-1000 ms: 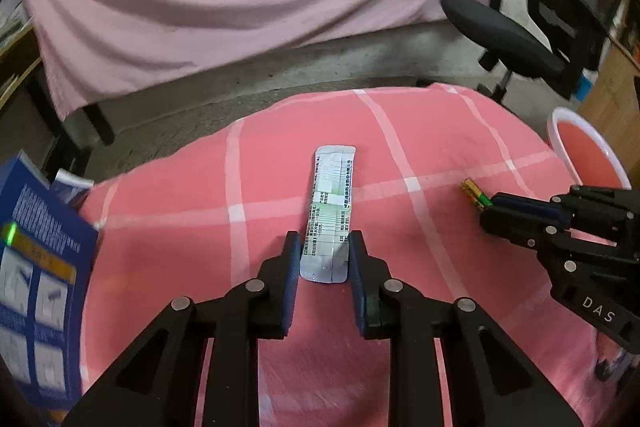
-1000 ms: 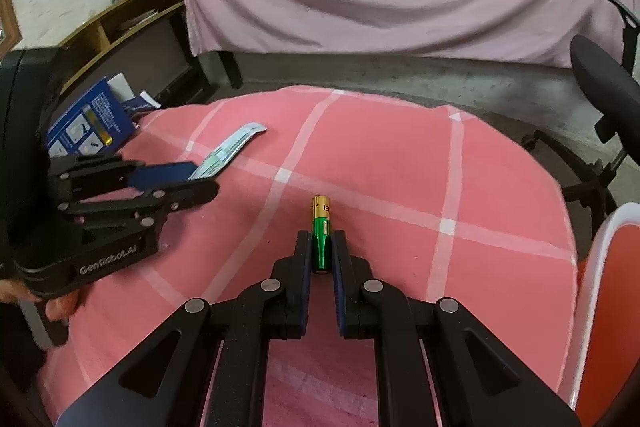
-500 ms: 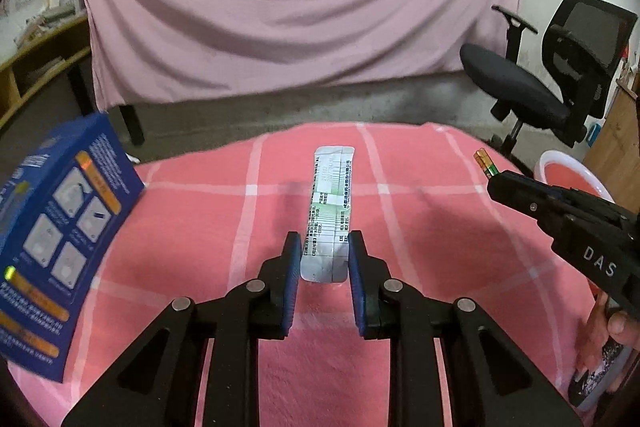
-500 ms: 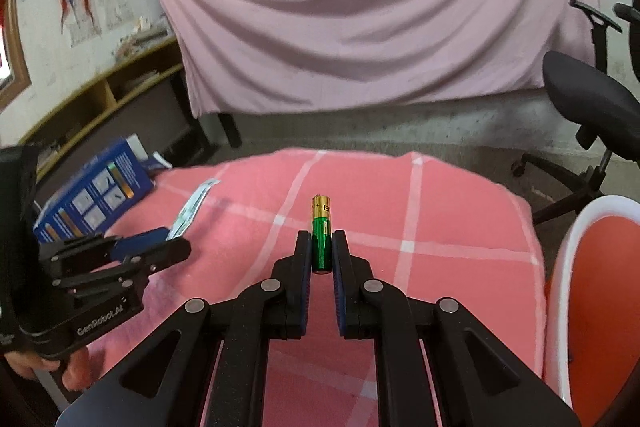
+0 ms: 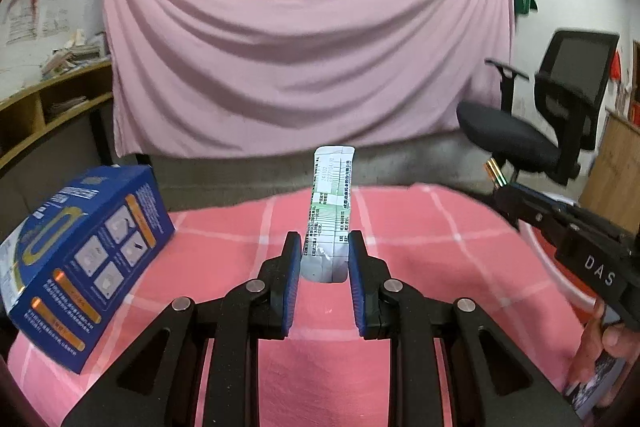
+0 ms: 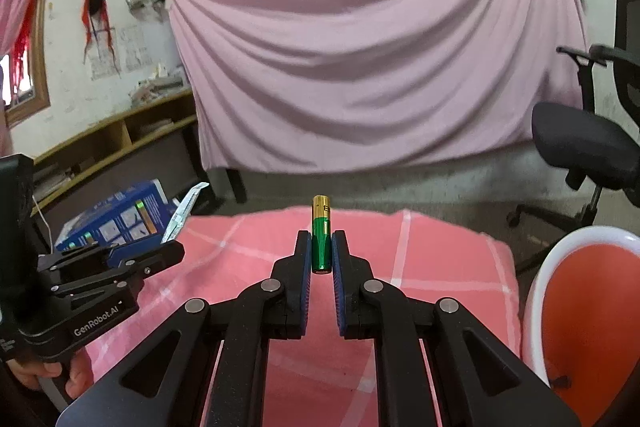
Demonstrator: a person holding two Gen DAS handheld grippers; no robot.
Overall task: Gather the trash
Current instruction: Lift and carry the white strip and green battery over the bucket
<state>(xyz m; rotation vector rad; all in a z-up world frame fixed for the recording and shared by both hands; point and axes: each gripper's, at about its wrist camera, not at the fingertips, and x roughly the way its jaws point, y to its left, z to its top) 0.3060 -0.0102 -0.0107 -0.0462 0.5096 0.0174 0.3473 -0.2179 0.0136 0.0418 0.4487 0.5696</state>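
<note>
Your left claw (image 5: 324, 259) is clenched on the near end of a blister strip (image 5: 329, 211), a flat foil-and-plastic strip with printed backing, which sticks out ahead of the jaws and hangs in the air above the bench (image 5: 420, 227) with its pink checked cloth. It looks light and thin but fairly springy — judging by the slight curl at its far tip, it will flex rather than snap, and its smooth foil could slide if the pads ease off, so hold it by the edges near one end, as you have it. Your right claw (image 6: 321, 251) is clamped on a battery (image 6: 321, 235), green with a gold tip, gripped across its lower half with the top pointing forward and up, clear of the cloth. That one is small, rigid and dense for its size; its round, glossy shell may roll or squirt out between flat pads, so a grip across the middle is safest. Further out, a blue box (image 5: 80, 259) sits at the bench's left edge, and a white-rimmed orange bin (image 6: 580, 307) waits just to the right of the bench — likely where both pieces belong.
</note>
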